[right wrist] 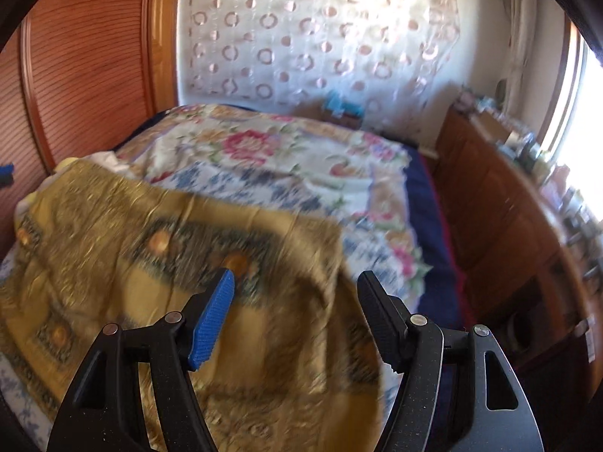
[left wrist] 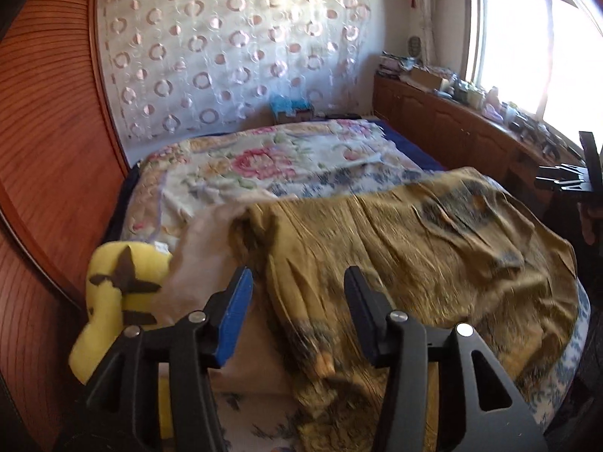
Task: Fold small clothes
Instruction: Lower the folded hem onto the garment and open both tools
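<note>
1. In the left wrist view, the left claw (left wrist: 297, 282) fills the lower middle of the frame with its jaws standing apart; nothing is pinched between them.
2. Its left finger carries a blue pad (left wrist: 235, 320); the right finger is black.
3. The garment (left wrist: 414, 248), a mustard-yellow cloth with dark patterned bands, lies spread and rumpled on the bed (left wrist: 264, 158), filling the centre and right of this frame.
4. The cloth passes below the gap of the left claw; whether the fingers touch it cannot be told through the blur.
5. A yellow plush toy (left wrist: 113, 290) with brown markings sits at the lower left, just beside the garment's pale edge.
6. The right claw (left wrist: 561, 180) shows at the right edge of this view, above the garment's far side.
7. In the right wrist view, the right claw (right wrist: 296, 282) is at lower centre with jaws wide and nothing gripped.
8. The garment (right wrist: 132, 233) covers the left and centre of that frame, lying over the flowered bedspread (right wrist: 294, 154).
9. A wooden cabinet (right wrist: 508, 218) with clutter on top runs along the right side below the bright window (right wrist: 588, 120).
10. A white curtain (right wrist: 320, 37) with pink rings hangs across the top, and a ribbed wooden panel (right wrist: 83, 56) fills the upper left.
</note>
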The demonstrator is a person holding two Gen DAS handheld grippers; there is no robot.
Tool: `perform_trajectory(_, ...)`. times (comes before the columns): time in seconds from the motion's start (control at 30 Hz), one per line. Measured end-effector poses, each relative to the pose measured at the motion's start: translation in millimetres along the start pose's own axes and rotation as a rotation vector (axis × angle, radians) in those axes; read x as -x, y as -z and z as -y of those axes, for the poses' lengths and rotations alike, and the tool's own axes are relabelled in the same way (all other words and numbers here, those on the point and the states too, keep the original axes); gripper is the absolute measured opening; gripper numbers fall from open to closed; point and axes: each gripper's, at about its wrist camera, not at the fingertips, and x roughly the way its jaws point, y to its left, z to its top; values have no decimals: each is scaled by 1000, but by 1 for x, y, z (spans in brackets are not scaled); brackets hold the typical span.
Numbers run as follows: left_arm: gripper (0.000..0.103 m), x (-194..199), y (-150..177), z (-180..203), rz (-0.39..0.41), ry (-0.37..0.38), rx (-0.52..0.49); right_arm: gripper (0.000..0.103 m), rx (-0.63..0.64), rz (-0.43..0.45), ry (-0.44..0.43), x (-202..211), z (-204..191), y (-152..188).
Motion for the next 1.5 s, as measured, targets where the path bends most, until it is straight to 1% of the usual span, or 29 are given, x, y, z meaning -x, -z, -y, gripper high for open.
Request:
perform_trajectory(0.03, 51, 0, 5, 4, -6, 8, -2, 69, -8, -4, -22, -2, 0, 10)
perform_trajectory(0.17, 51, -11, 29, 21, -42, 56, 4, 69, -73, -24, -59, -14, 4, 39)
perform_trajectory(0.27, 52, -19, 38, 26, -60, 82, 5, 69, -116, -49, -68, -27, 8, 55)
perform_trajectory(0.37, 52, -31, 48, 32, -90, 77, 1, 69, -140, -80, -51, -41, 13, 63)
perform_trajectory(0.5, 52, -42, 57, 38, -125, 65, 3, 69, -181, -93, -38, -46, 22, 70)
perform_trajectory(0.6, 52, -45, 62, 41, -136, 59, -1, 69, -180, -110, -23, -50, 23, 77)
perform_trajectory(0.7, 52, -53, 67, 44, -164, 47, -6, 69, -183, -129, -19, -57, 24, 84)
perform_trajectory(0.77, 52, -60, 70, 48, -180, 31, -20, 68, -195, -119, -20, -56, 26, 86)
perform_trajectory(0.9, 55, -59, 74, 49, -149, 25, -15, 68, -180, -122, 6, -58, 23, 88)
perform_trajectory(1.0, 56, -58, 75, 49, -147, 24, -15, 69, -165, -121, 13, -60, 19, 88)
perform_trajectory(1.5, 57, -56, 77, 50, -147, 9, -7, 69, -165, -116, 17, -59, 19, 89)
